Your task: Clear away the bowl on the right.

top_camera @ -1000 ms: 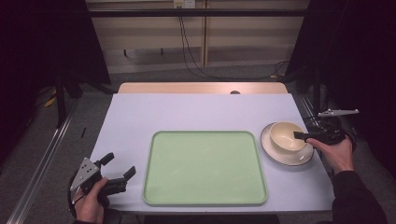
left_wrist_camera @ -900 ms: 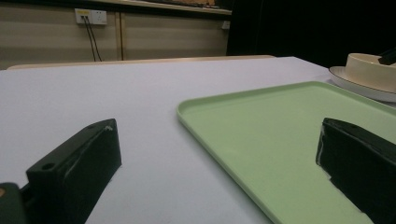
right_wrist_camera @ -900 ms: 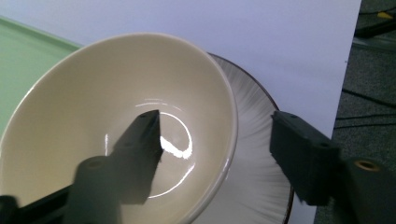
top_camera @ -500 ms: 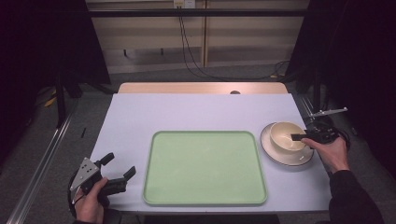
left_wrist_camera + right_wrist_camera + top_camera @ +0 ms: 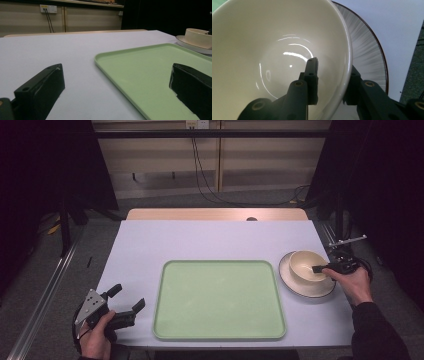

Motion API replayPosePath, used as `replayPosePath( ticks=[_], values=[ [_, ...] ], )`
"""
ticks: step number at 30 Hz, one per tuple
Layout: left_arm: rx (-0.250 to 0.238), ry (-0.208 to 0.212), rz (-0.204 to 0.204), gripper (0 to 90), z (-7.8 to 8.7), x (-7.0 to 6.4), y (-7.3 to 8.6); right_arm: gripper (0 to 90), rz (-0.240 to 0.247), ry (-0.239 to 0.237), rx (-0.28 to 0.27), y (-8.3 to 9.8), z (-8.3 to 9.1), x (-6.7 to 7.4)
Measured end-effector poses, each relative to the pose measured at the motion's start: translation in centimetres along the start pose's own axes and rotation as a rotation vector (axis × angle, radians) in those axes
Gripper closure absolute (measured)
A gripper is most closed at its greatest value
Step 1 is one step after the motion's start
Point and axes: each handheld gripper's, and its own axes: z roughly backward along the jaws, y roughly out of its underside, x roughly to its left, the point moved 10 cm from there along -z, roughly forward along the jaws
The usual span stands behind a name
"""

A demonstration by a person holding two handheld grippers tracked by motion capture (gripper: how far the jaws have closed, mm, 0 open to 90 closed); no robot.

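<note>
High view: unmarked bowl [image 5: 306,265], plate [image 5: 305,287].

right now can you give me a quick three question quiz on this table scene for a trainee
1. True or false: the cream ceramic bowl sits on the pale green rectangular tray.
2. Which gripper has the bowl's wall between its fingers: A the left gripper, B the right gripper?
3. Fill in: the bowl stands on a round white ____ with a dark rim.

Key
1. False: it stands on the round white plate, right of the tray, on the white table.
2. B: one of its fingers is inside the bowl and one outside, and they have just been closing on the wall. The left one is open beside the tray.
3. plate
</note>
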Motion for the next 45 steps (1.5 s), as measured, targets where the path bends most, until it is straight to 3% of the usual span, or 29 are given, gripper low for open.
replayPosePath(
  ticks=[19, 33, 45],
  values=[
    [0.004, -0.005, -0.001, 0.0, 0.16, 0.05, 0.08, 81.5, -0.042, 0.027, -0.005, -0.2, -0.06, -0.6],
    [0.004, -0.011, -0.003, 0.1, 0.28, 0.11, 0.09, 84.2, -0.103, -0.008, -0.03, -0.28, 0.18, -0.72],
    [-0.006, -0.011, 0.009, 0.1, 0.25, 0.06, 0.02, 84.3, -0.111, -0.033, -0.059, -0.3, 0.51, -0.75]
  ],
)
